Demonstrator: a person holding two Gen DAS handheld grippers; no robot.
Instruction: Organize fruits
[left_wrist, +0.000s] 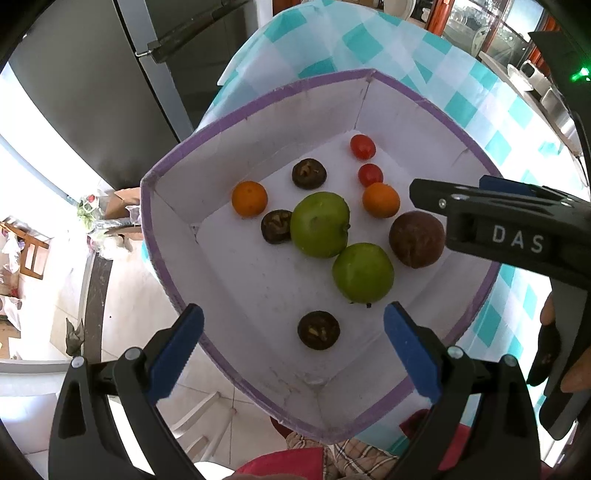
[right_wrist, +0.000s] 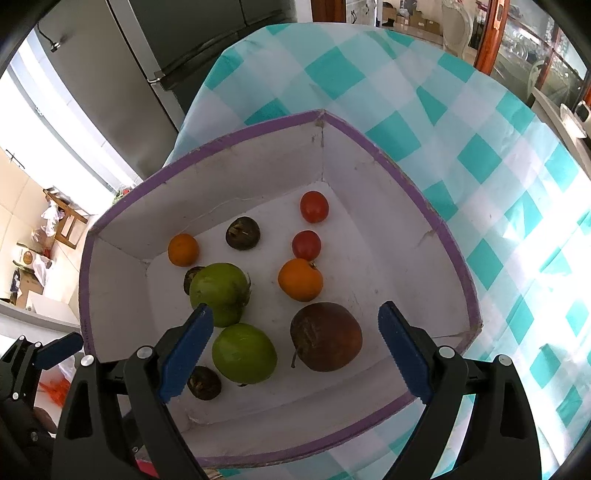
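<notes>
A white cardboard box (left_wrist: 177, 206) with a purple rim sits on a table covered by a teal-and-white checked tablecloth (right_wrist: 480, 158), and all the fruit lies loose on its floor. The left gripper (left_wrist: 293, 347) hangs above the near end of the box with its blue-padded jaws spread wide and nothing between them; in its view a dark wrinkled fruit (left_wrist: 318, 329) shows in the gap between the fingers, and a green fruit (left_wrist: 362, 272) lies just beyond, touching a second green fruit (left_wrist: 320, 224). The right gripper (right_wrist: 291, 349) is likewise spread and holds nothing; it hovers over the box's right part, and in its own view the brown passion fruit (right_wrist: 325, 336) and the nearer green fruit show between its fingers. Farther back lie two oranges (left_wrist: 381, 199), two cherry tomatoes (left_wrist: 362, 146) and two more dark wrinkled fruits (left_wrist: 308, 173), one of them touching the farther green fruit. A grey refrigerator (right_wrist: 122, 74) stands behind the table.
</notes>
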